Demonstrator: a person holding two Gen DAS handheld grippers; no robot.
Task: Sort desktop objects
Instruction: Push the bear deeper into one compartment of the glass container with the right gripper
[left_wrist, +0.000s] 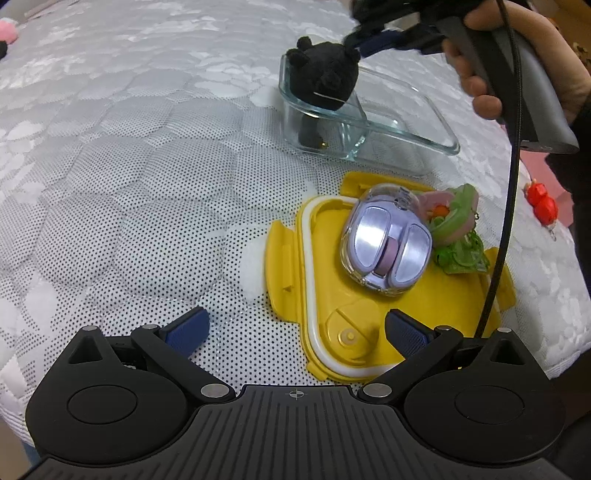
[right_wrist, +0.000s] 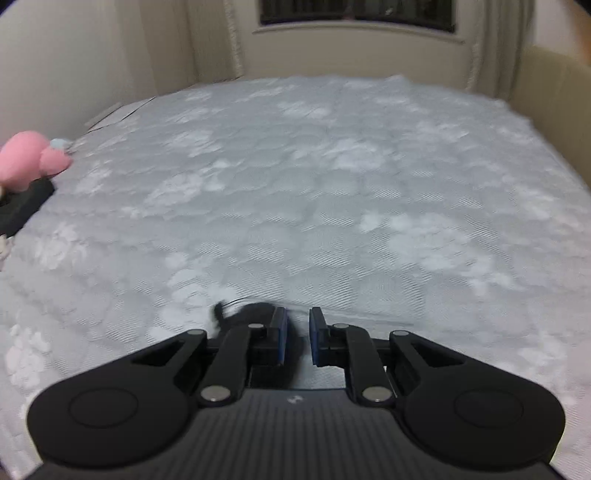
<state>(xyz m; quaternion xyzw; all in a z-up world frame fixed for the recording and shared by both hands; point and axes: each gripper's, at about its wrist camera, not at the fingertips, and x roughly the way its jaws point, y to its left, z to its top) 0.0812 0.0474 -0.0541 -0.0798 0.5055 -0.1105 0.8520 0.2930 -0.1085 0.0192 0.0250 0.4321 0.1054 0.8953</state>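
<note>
**Plush in the glass box: clear the right tool, then pick the next item**

The black plush toy (left_wrist: 323, 72) sits in the near compartment of the glass container (left_wrist: 406, 122), head poking above the rim. The right gripper (right_wrist: 297, 338) has its jaws drawn almost together with nothing between them; in its own view the plush shows only as a dark blur just past the left jaw's tip, outside the gap, so it looks released. In the left wrist view the person's hand (left_wrist: 480, 85) holds that tool above the container's far corner.

The left gripper (left_wrist: 295, 332) hangs with its jaws spread wide and empty. Just ahead of its right jaw lies the yellow lid (left_wrist: 325, 295), upside down on the mattress (left_wrist: 147, 166); the clear mouse (left_wrist: 386, 243) rests on the lid, forward and right of the gap, with a green and pink trinket (left_wrist: 458, 229) touching its far side. A red charm (left_wrist: 541, 205) lies further right, near the mattress edge.

My judgement: the drop is done, and the right tool should pull straight back before turning, so a jaw does not hook the plush or knock the glass wall. Its black cable (left_wrist: 498, 240) trails across the lid, so mind it does not drag the trinket. The mouse is smooth and domed; grip it across its flanks, low down.
</note>
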